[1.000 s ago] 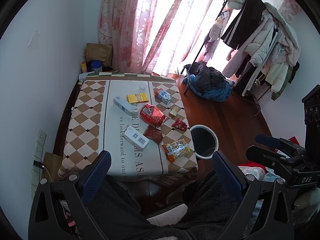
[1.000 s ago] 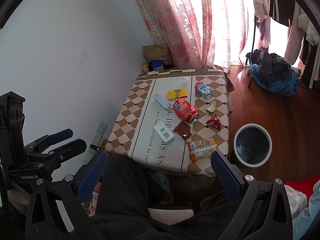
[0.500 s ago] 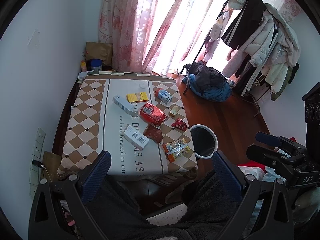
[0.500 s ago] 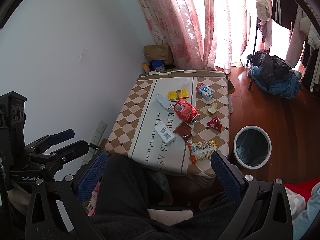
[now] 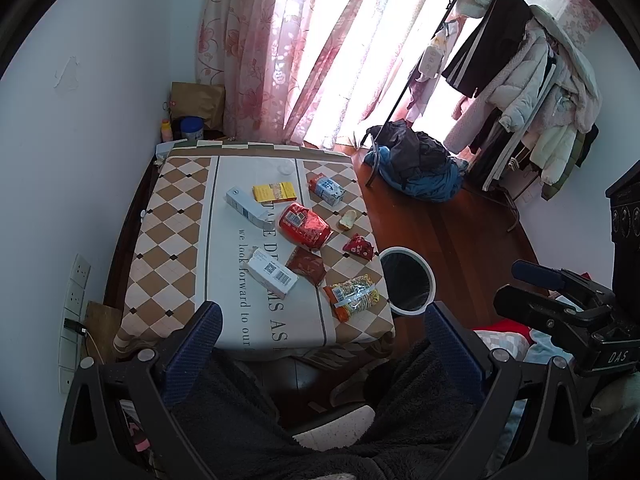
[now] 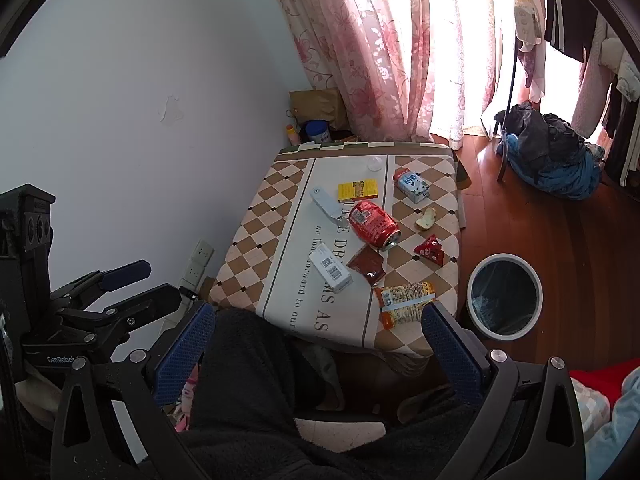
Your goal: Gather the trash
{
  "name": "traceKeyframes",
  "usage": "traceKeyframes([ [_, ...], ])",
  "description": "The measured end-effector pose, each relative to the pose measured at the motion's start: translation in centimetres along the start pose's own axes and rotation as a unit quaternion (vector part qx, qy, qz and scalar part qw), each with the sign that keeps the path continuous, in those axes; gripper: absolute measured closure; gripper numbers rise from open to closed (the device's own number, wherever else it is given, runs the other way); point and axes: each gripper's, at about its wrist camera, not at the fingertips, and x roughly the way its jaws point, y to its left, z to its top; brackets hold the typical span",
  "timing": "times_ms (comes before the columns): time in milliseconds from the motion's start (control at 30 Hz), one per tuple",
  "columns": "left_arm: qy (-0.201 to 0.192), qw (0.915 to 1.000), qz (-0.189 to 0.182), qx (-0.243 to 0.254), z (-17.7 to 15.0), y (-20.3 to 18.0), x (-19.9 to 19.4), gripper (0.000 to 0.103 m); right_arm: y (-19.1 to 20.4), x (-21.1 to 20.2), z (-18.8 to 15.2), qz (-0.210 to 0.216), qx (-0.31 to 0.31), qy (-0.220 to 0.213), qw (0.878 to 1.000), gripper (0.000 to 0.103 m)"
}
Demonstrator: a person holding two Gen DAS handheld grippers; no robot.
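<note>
Both grippers hung high above the counter [image 5: 176,220], holding nothing. The left gripper [image 5: 320,344] had its blue-padded fingers [image 5: 192,344] spread wide apart, and so did the right gripper [image 6: 316,344].

Nine pieces of trash lay on the checkered cloth, counted from the left wrist view. One red can [image 5: 305,225] lay on its side at the middle. At its 10 o'clock was one long white box [image 5: 246,207], and at 11 one yellow packet [image 5: 273,192]. One blue-and-white carton [image 5: 327,189] lay at 1 o'clock, with one bread scrap [image 5: 347,220] at 3 and one small red wrapper [image 5: 359,246] at 4. One dark red sachet [image 5: 306,266] sat at 6, touching one barcoded white box [image 5: 272,275] at 7. One noodle packet [image 5: 354,297] lay nearest the counter's front right corner.

One white-rimmed bin [image 5: 408,280] stood on the floor, just beside the counter at its 3 o'clock.
</note>
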Motion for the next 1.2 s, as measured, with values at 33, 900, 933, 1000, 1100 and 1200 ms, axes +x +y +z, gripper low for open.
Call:
traceKeyframes([
  [33,0.000,1.0000,0.000,0.001,-0.11,-0.05,0.03,0.000,0.01,-0.01,0.02,0.000,0.000,0.000,1.000,0.000],
  [900,0.002,1.0000,-0.007,-0.004,-0.38,-0.65,0.37,0.000,-0.47,-0.47,0.27,-0.001,-0.003,-0.002,1.000,0.000],
  [933,0.002,1.0000,-0.008,-0.004,-0.36,-0.73,0.34,0.000,-0.43,-0.44,0.25,-0.001,-0.003,-0.003,1.000,0.000],
  [1000,0.002,1.0000,-0.008,-0.004,-0.36,-0.84,0.35,0.000,-0.38,-0.51,0.37,-0.002,-0.003,-0.002,1.000,0.000],
  [1100,0.002,1.0000,-0.009,-0.005,-0.40,-0.84,0.35,0.000,-0.34,-0.45,0.33,-0.002,-0.003,-0.003,1.000,0.000],
  [1200,0.002,1.0000,-0.008,-0.004,-0.42,-0.84,0.37,0.000,-0.31,-0.41,0.32,-0.002,-0.003,-0.003,1.000,0.000],
])
